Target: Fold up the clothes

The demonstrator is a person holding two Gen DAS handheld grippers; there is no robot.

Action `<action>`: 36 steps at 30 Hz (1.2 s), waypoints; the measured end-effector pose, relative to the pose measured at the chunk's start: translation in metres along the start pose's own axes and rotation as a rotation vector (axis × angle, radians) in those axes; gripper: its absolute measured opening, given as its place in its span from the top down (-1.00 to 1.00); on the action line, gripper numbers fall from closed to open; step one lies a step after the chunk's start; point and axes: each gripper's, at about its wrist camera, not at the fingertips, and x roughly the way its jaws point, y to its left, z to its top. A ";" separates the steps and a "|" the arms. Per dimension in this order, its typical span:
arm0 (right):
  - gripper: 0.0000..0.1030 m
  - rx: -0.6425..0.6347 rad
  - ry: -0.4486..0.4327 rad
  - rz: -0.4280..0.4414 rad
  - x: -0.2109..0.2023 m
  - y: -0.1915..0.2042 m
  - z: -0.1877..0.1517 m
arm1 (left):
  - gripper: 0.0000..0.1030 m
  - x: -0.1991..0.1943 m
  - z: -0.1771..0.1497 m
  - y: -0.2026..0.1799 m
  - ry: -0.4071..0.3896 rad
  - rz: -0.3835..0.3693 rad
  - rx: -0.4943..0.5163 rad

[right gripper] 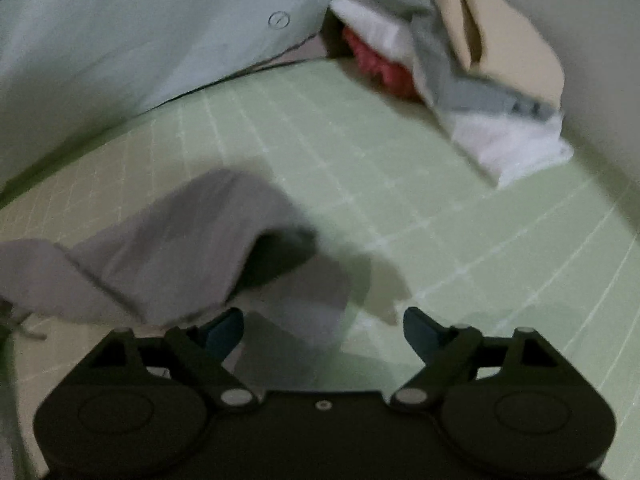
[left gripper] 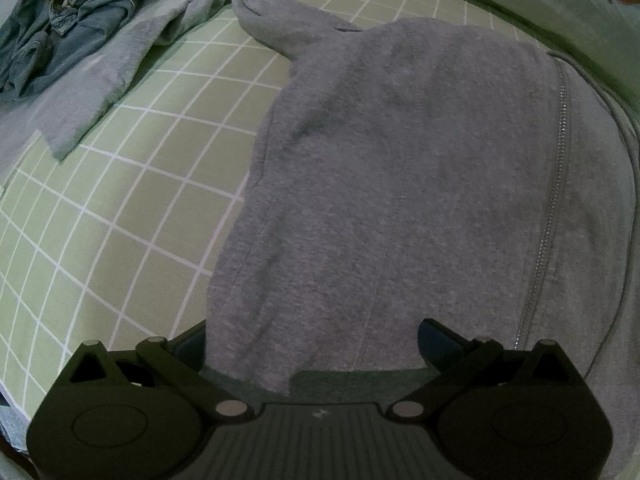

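Grey fleece hoodie [left gripper: 400, 184] lies soft and floppy on the bed [left gripper: 132, 208]; we take it by hem or sleeve [right gripper: 192, 240]. Left gripper [left gripper: 316, 344] jaws clamp its hem, while right gripper [right gripper: 323, 328] jaws gape empty.

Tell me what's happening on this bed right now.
A person with a gripper in each hand is folding a grey zip-up hoodie on a green checked sheet. The left gripper hangs over its hem, fabric between wide jaws. The right gripper is open above a sleeve, holding nothing. Denim clothes wait nearby.

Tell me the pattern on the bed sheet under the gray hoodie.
Light green bed sheet with a white grid, clearest in the left wrist view.
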 end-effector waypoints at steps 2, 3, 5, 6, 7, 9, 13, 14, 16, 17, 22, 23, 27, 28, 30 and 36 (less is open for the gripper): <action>-0.56 0.002 0.006 0.025 -0.001 0.002 -0.006 | -1.00 0.000 0.000 -0.001 0.000 0.001 -0.002; -0.54 -0.001 0.004 0.033 -0.002 0.004 -0.008 | -1.00 0.001 0.001 0.000 0.000 0.000 -0.001; -0.37 -0.008 0.001 0.046 -0.003 0.008 -0.011 | -1.00 0.003 0.002 0.001 0.000 0.000 0.000; -0.26 -0.016 -0.003 0.049 -0.004 0.009 -0.011 | -1.00 0.005 0.003 0.001 -0.001 0.000 0.000; 0.05 -0.028 -0.006 0.055 -0.005 0.010 -0.011 | -1.00 0.006 0.004 0.002 -0.002 0.000 0.000; 0.40 -0.053 -0.004 0.071 -0.007 0.010 -0.010 | -1.00 0.007 0.005 0.003 -0.004 0.000 -0.001; 0.78 -0.061 -0.029 0.069 -0.016 0.002 -0.005 | -1.00 0.008 0.005 0.003 -0.010 0.000 -0.001; 0.79 -0.053 -0.054 0.052 -0.022 -0.002 -0.003 | -1.00 0.008 0.004 0.002 -0.012 0.000 -0.001; 0.79 -0.040 -0.116 0.006 -0.037 -0.012 0.003 | -1.00 0.007 0.003 0.002 -0.016 0.000 0.000; 0.79 -0.036 -0.150 -0.020 -0.046 -0.018 0.007 | -1.00 0.007 0.003 0.003 -0.018 0.000 0.000; 0.80 -0.083 -0.288 -0.173 -0.089 -0.056 0.031 | -1.00 0.008 0.004 0.003 -0.016 -0.002 0.005; 0.81 -0.093 -0.311 -0.202 -0.097 -0.064 0.036 | -1.00 0.008 0.004 0.003 -0.015 -0.002 0.006; 0.81 -0.105 -0.391 -0.292 -0.130 -0.093 0.054 | -1.00 0.009 0.007 0.004 -0.012 -0.003 0.007; 0.81 -0.104 -0.403 -0.303 -0.135 -0.098 0.058 | -1.00 0.010 0.008 0.005 -0.012 -0.003 0.007; 0.81 -0.112 -0.393 -0.307 -0.138 -0.107 0.067 | -1.00 0.011 0.009 0.005 -0.011 -0.003 0.006; 0.23 -0.074 -0.185 -0.319 -0.079 -0.130 0.078 | -1.00 0.012 0.008 0.007 -0.015 -0.003 0.005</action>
